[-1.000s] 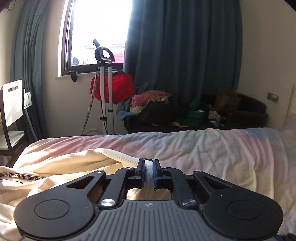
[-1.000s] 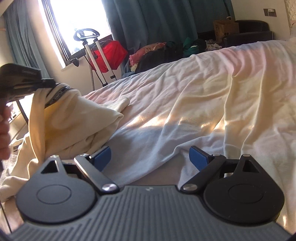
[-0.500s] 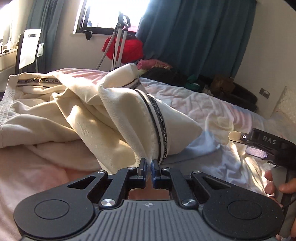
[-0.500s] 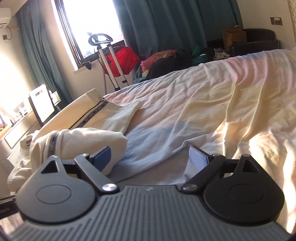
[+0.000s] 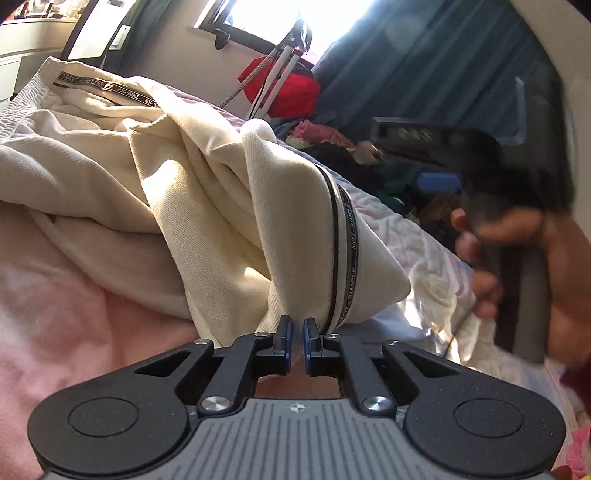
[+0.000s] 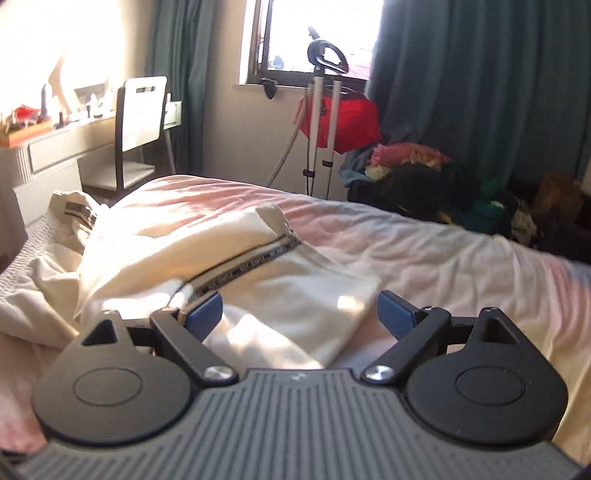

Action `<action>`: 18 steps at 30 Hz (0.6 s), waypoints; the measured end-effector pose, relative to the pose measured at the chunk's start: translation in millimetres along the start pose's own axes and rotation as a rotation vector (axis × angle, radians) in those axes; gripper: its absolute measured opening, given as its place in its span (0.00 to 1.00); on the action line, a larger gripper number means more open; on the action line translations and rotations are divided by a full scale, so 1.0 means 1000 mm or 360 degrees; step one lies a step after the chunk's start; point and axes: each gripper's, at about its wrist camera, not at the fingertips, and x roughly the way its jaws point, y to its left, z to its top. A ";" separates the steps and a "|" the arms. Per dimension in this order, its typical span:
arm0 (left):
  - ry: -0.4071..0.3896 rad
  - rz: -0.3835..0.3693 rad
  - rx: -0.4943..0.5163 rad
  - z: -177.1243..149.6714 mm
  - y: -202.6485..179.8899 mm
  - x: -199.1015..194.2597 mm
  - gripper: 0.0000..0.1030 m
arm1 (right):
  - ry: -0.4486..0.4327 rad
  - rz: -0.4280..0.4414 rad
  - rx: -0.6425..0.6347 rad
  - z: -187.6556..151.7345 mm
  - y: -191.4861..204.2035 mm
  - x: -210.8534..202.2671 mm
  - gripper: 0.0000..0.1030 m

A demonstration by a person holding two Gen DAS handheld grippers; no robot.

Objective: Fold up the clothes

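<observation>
One cream garment (image 5: pixel 207 192) lies bunched near the bed's (image 6: pixel 461 258) left edge. The left gripper (image 5: pixel 297 334) is clamped on its fabric, while the right gripper (image 6: pixel 300 309) hovers over it with jaws spread wide. A garment steamer (image 6: pixel 325 110) and one clothes pile (image 6: pixel 413 166) stand beyond the far edge.

Bedroom clutter around a bed by a sunlit window

A wrinkled pale pink sheet (image 6: pixel 424 251) covers the bed. Beyond it a garment steamer stand (image 6: pixel 325 110) rises before the bright window (image 6: pixel 317 33), with a red bag (image 6: pixel 347 120) just behind its poles. Dark teal curtains (image 6: pixel 480 85) hang to the right, above a heap of mixed clothes (image 6: pixel 413 166). A white chair (image 6: pixel 142 110) stands beside a desk (image 6: pixel 55 144) on the left.
</observation>
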 end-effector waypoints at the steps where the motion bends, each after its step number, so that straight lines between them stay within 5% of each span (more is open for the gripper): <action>1: -0.0001 0.0003 0.0004 0.000 0.001 0.004 0.07 | 0.0014 0.0009 -0.0013 0.014 0.006 0.017 0.90; 6: 0.0014 -0.0049 -0.0001 -0.009 0.007 0.021 0.07 | 0.0118 -0.0003 0.0053 0.074 0.029 0.121 0.90; 12: 0.0005 -0.0114 -0.0002 -0.014 0.019 0.044 0.06 | 0.0311 -0.0013 0.0204 0.081 0.036 0.217 0.88; 14: 0.0007 -0.0134 -0.0012 -0.015 0.023 0.051 0.06 | 0.0370 -0.0024 0.0208 0.074 0.035 0.236 0.72; 16: -0.0006 -0.0153 0.0007 -0.015 0.025 0.054 0.05 | 0.0449 -0.0039 0.0219 0.066 0.033 0.255 0.71; 18: -0.0014 -0.0161 0.0017 -0.014 0.026 0.057 0.05 | 0.0529 -0.0053 0.0256 0.061 0.027 0.265 0.44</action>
